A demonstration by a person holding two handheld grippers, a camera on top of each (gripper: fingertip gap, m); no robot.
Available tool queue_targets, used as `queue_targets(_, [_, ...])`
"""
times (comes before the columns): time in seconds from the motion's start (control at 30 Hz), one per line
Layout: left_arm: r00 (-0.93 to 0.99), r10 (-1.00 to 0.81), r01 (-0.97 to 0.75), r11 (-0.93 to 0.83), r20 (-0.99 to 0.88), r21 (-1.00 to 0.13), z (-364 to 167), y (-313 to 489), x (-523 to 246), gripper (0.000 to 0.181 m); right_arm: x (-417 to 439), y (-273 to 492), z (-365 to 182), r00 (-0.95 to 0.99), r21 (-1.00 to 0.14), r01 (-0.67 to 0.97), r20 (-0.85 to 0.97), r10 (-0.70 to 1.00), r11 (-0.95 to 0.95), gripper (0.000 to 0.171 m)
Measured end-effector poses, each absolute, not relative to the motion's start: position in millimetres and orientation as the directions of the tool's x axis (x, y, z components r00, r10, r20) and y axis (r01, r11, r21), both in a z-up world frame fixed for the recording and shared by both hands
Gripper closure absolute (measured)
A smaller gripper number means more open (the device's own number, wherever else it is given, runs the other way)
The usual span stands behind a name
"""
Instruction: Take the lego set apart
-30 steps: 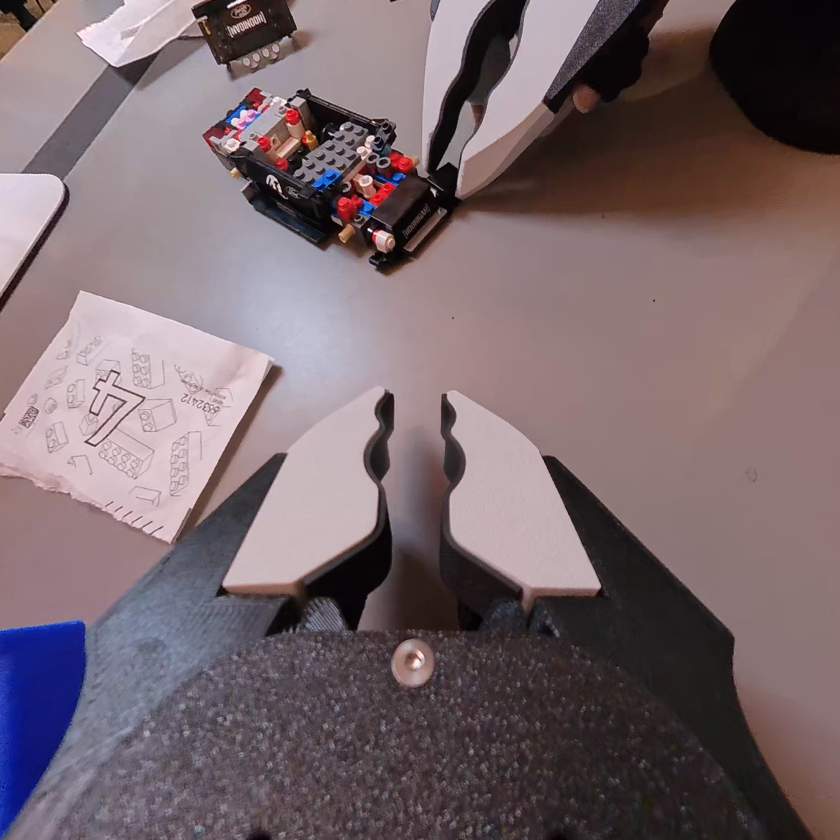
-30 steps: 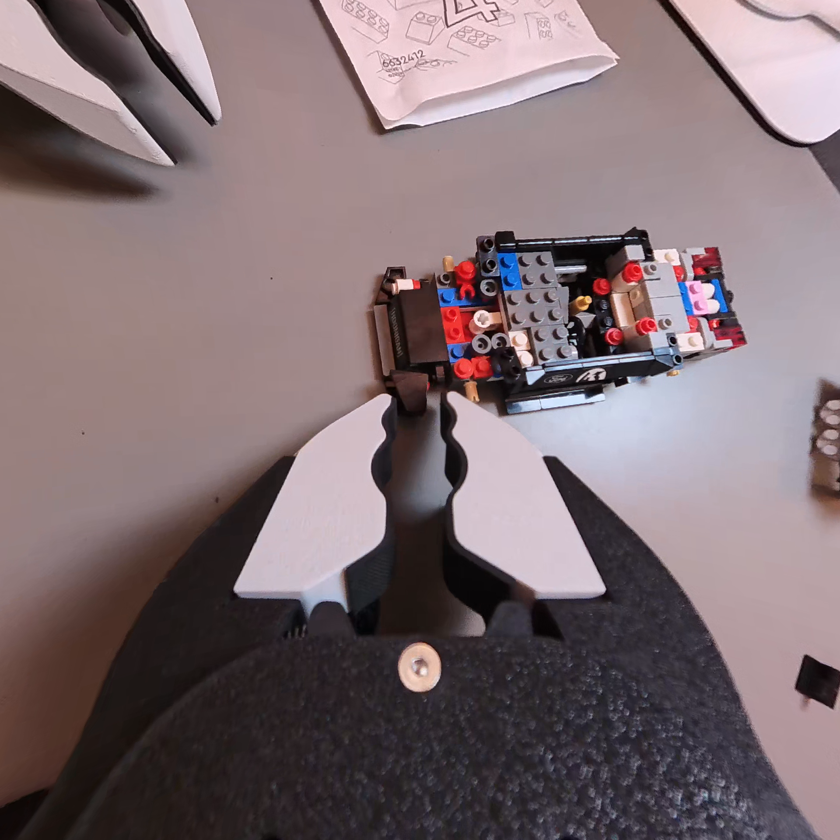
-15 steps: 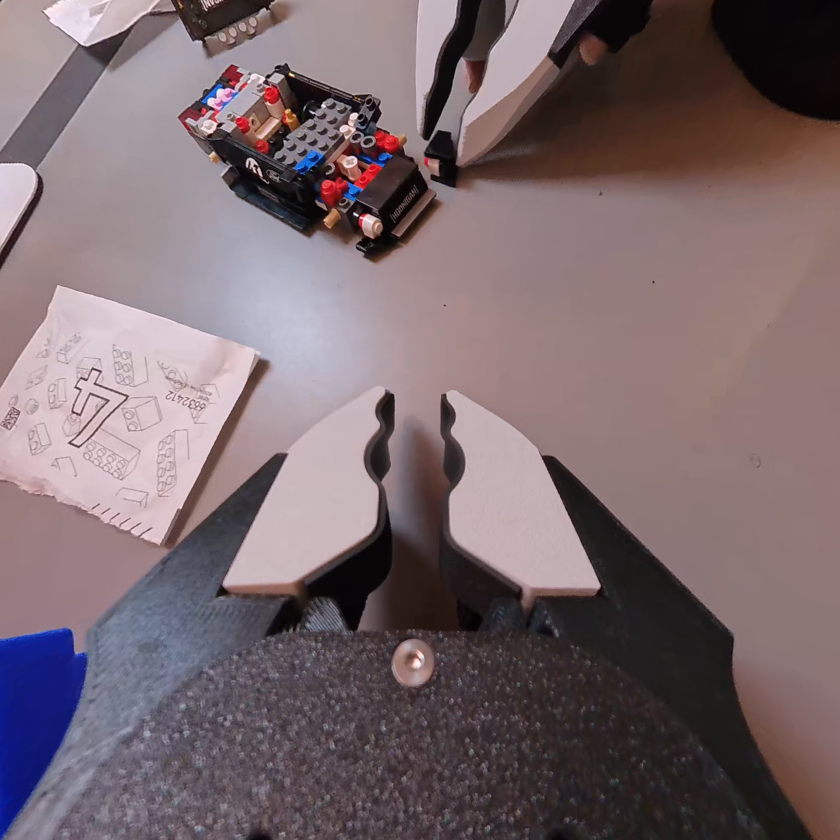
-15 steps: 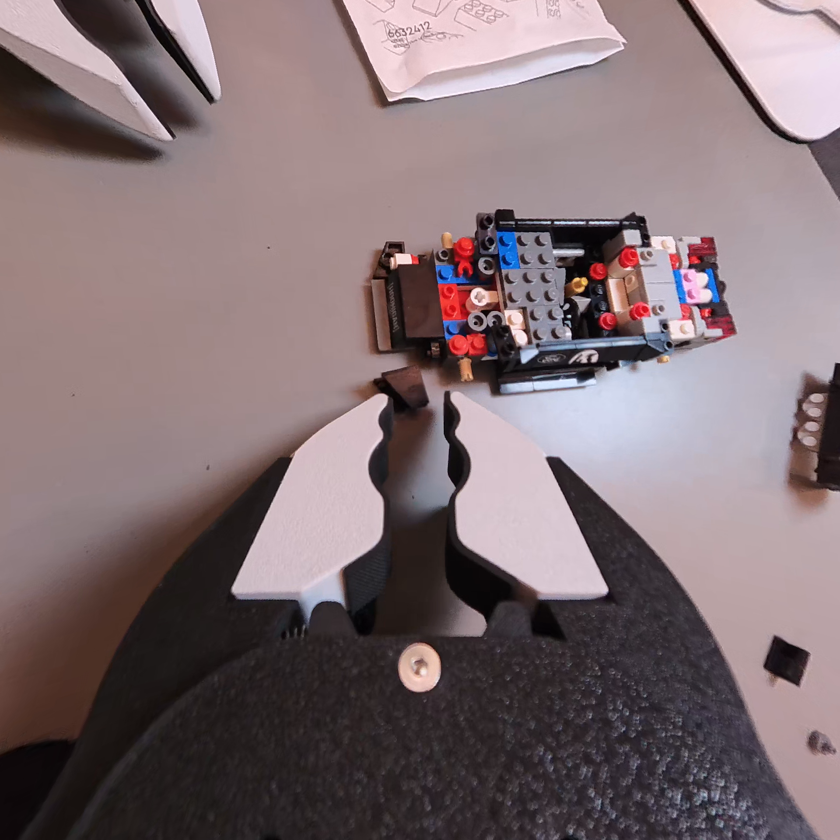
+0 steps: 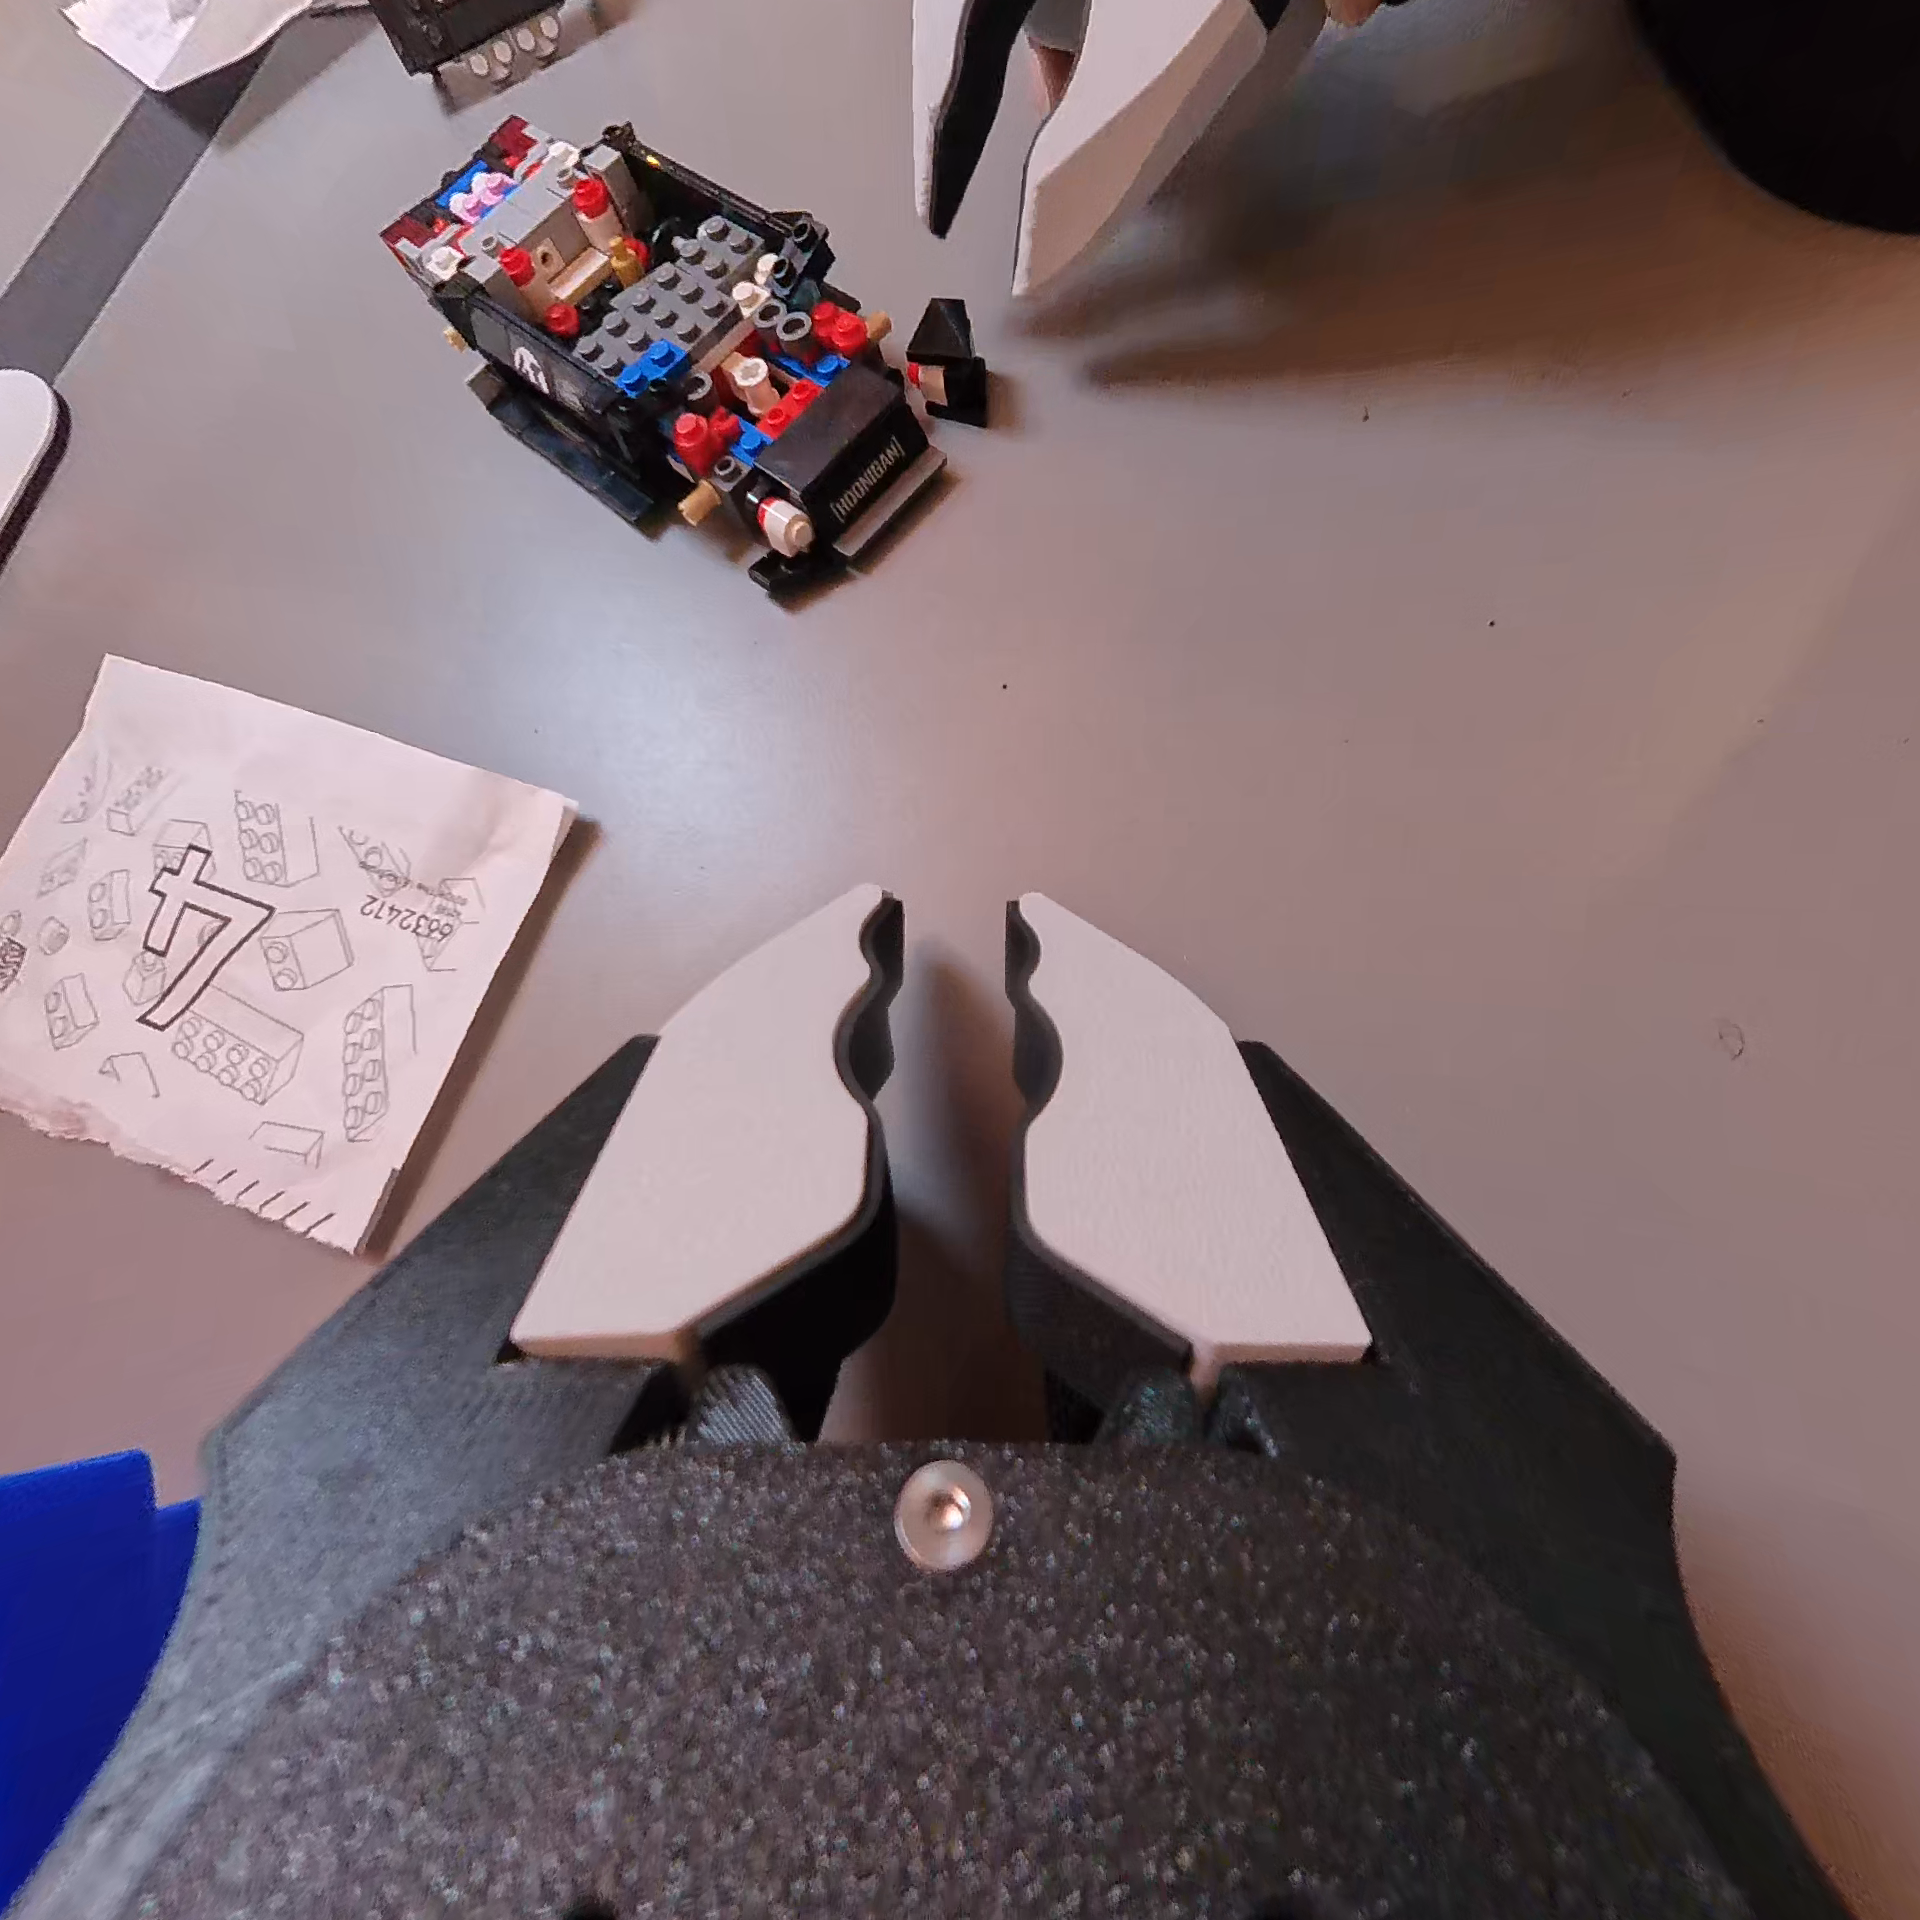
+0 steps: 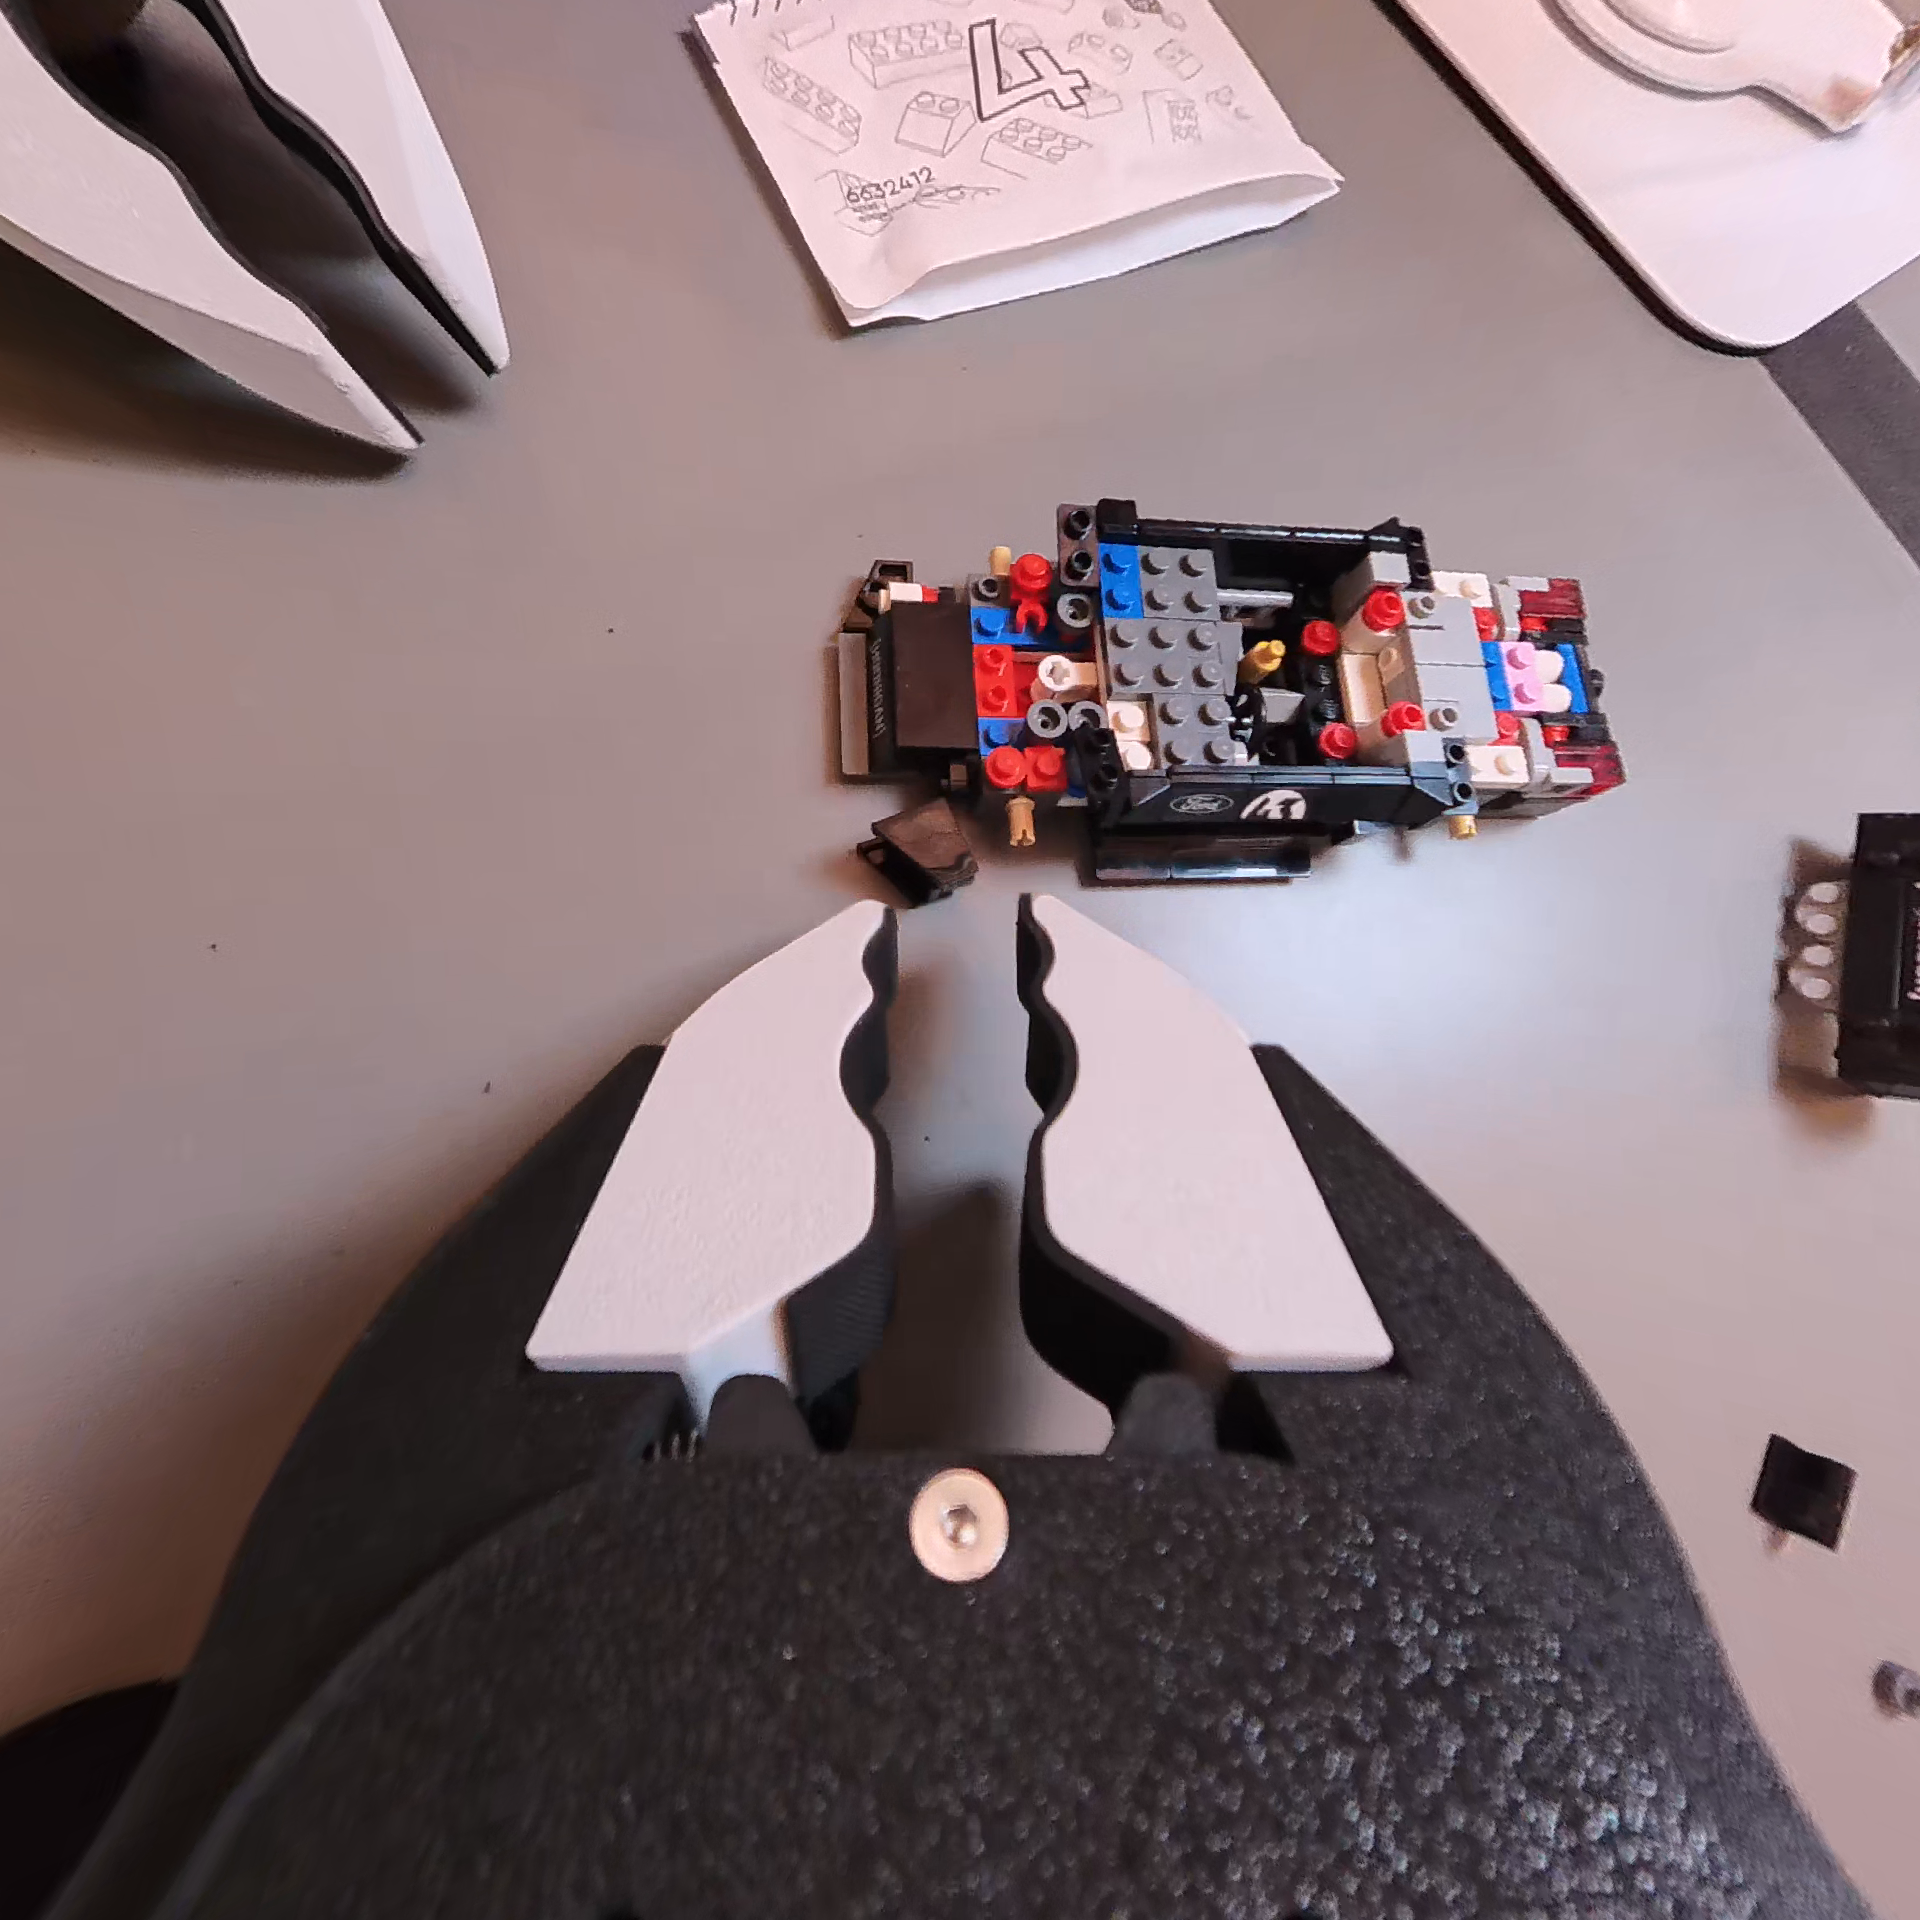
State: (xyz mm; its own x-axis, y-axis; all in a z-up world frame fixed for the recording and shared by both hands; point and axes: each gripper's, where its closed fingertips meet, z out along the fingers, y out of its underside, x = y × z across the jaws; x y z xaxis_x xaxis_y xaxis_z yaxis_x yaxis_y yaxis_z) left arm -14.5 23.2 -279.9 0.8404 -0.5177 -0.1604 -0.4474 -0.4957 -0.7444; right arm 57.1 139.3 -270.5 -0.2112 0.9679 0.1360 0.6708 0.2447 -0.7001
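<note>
Your right gripper (image 6: 956, 909) and left gripper (image 5: 954, 904) were both released, holding nothing. The lego car (image 6: 1226, 696) sat at one o'clock of the right, a loose black piece (image 6: 920, 844) just beside its tips.

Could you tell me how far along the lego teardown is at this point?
Early stage. Done: a small black corner piece lies loose beside the car's front, and a black studded section plus a tiny black tile sit apart on the table. In hand: nothing; the right tool and left tool are both open and empty. Left: the lego car remains mostly assembled.
</note>
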Motion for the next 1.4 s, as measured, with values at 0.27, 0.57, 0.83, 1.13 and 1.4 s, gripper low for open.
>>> queue_targets(0.27, [0.840, -0.518, -0.449, -0.499, -0.160, -0.741, -280.8, 22.9, -15.2, 0.163, 46.7, 130.6, -281.8, -0.218, -0.680, 0.676, 0.186, 0.958, 0.286, 0.150])
queue_targets(0.57, [0.840, -0.518, -0.451, -0.503, -0.161, -0.737, -282.1, 22.6, -16.2, 0.163, 55.0, 150.5, -276.6, -0.159, -0.666, 0.697, 0.220, 0.963, 0.267, 0.169])
queue_targets(0.83, [0.844, -0.510, -0.446, -0.495, -0.166, -0.746, -280.1, 23.9, -17.5, 0.164, 51.9, 152.5, -269.7, -0.141, -0.707, 0.663, 0.204, 0.969, 0.245, 0.155])
queue_targets(1.13, [0.895, -0.399, -0.359, -0.381, -0.199, -0.852, -243.1, 34.8, -30.3, 0.163, 37.4, 161.4, -232.4, -0.021, -0.839, 0.490, 0.259, 0.966, 0.236, 0.149])
queue_targets(1.4, [0.982, -0.166, -0.109, -0.130, -0.087, -0.986, -171.1, 30.6, -73.8, 0.158, 31.5, 163.5, -180.4, 0.136, -0.966, 0.188, 0.205, 0.969, 0.178, 0.132])
